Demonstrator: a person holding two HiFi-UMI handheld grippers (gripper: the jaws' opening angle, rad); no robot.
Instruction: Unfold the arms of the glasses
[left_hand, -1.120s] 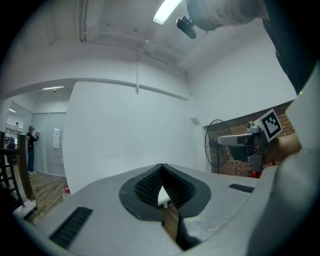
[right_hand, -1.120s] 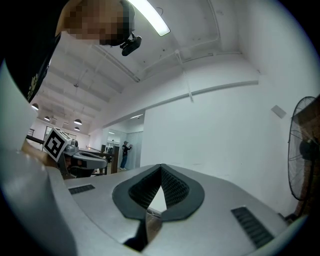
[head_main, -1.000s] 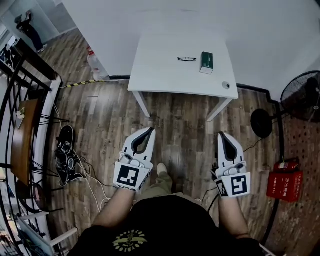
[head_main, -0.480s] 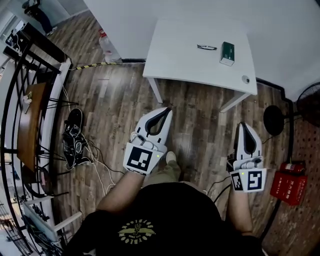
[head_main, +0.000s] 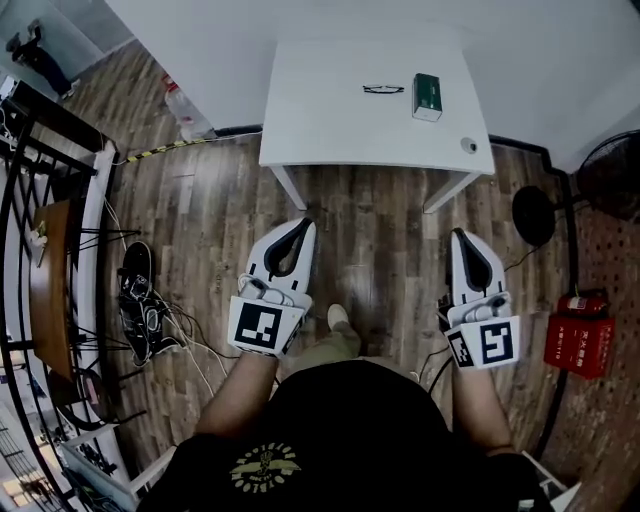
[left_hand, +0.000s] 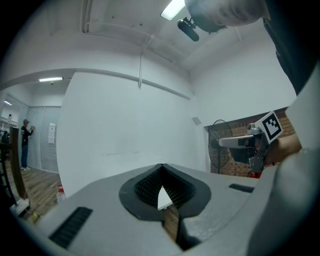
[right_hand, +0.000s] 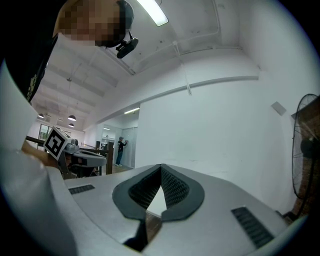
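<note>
Head view: glasses (head_main: 382, 89) lie by the table's (head_main: 320, 140) far edge, beside a green box (head_main: 427, 97), unmoved; left gripper (head_main: 303, 224) and right gripper (head_main: 458, 233) hang over the floor. Left gripper view: tips together, empty. Right gripper view: likewise closed, empty.

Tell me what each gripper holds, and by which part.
Nothing. The left gripper and right gripper are both shut and empty; the glasses lie on the table, far from both.
</note>
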